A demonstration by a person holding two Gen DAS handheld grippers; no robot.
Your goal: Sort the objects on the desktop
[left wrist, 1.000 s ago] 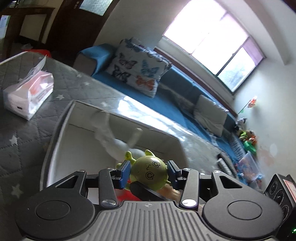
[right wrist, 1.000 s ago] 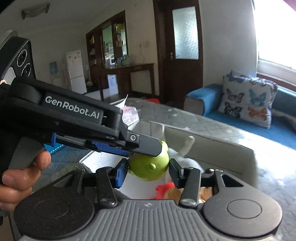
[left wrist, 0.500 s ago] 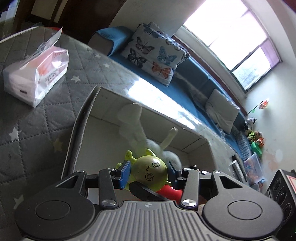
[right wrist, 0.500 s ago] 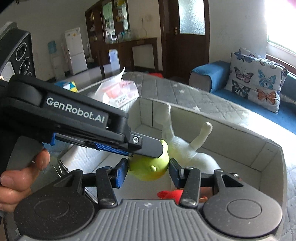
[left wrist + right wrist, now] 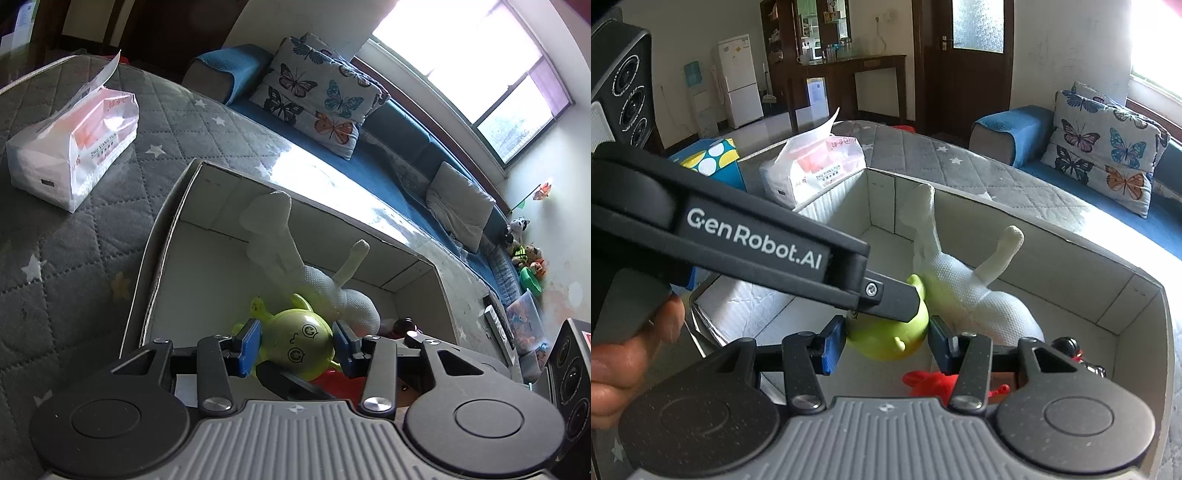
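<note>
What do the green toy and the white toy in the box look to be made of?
The green toy, held by the left hand-held gripper, looks like smooth, glossy plastic or vinyl: it shows shine and a printed face. The white toy looks softer, perhaps rubbery or knitted: matte with a fine pebbled texture. The box seems to be cardboard, with folded panel seams.

"GenRobot.AI" on left gripper [image 5: 882,295]
</note>
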